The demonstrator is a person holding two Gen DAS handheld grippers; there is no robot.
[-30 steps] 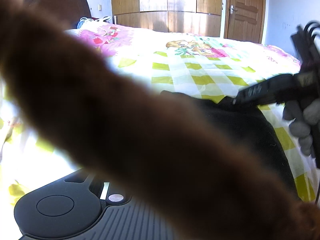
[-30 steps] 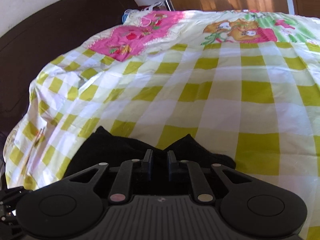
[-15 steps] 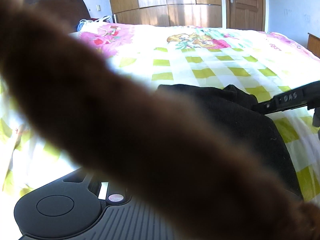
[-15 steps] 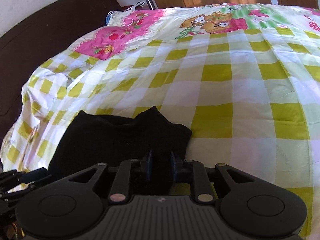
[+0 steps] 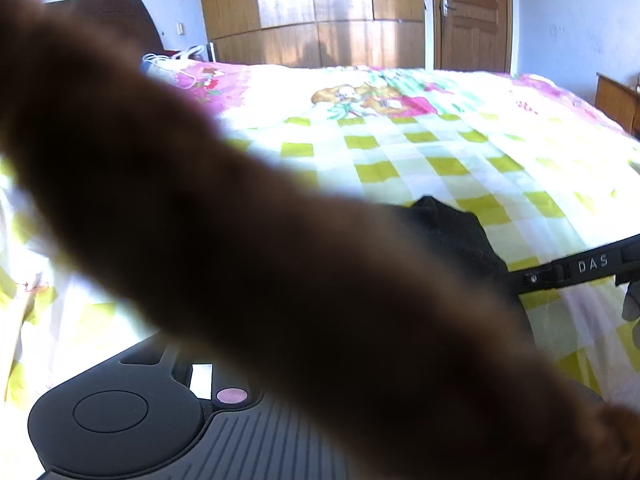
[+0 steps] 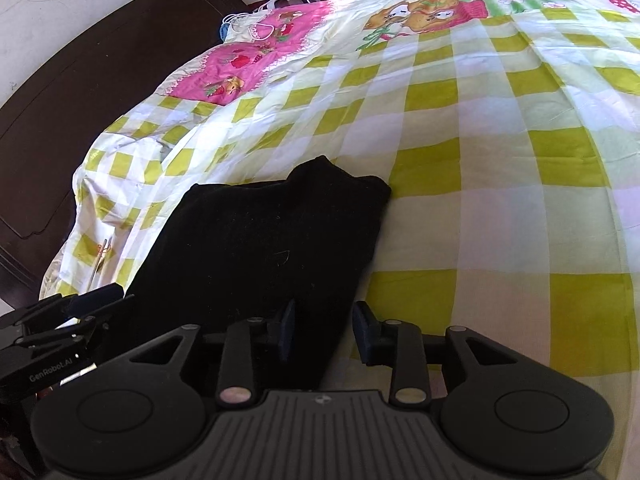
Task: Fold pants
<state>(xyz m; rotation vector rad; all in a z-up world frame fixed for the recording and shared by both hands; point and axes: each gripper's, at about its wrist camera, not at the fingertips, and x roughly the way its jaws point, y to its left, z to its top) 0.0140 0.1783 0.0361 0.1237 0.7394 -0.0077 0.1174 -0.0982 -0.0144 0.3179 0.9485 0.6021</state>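
Black pants lie folded flat on the yellow-checked bedspread. Right gripper: jaws have just been opening, now spread, pads clear of the cloth's near edge. Left gripper: fingers hidden behind a blurred brown shape; spread or pinching, cannot tell.

"DAS" – right tongs; "GenRobot.AI" – left tongs.

A home bedroom: a wide bed under a yellow-and-white checked quilt with cartoon prints, a dark wooden headboard, a tall wooden wardrobe and a panelled wooden door against pale walls.
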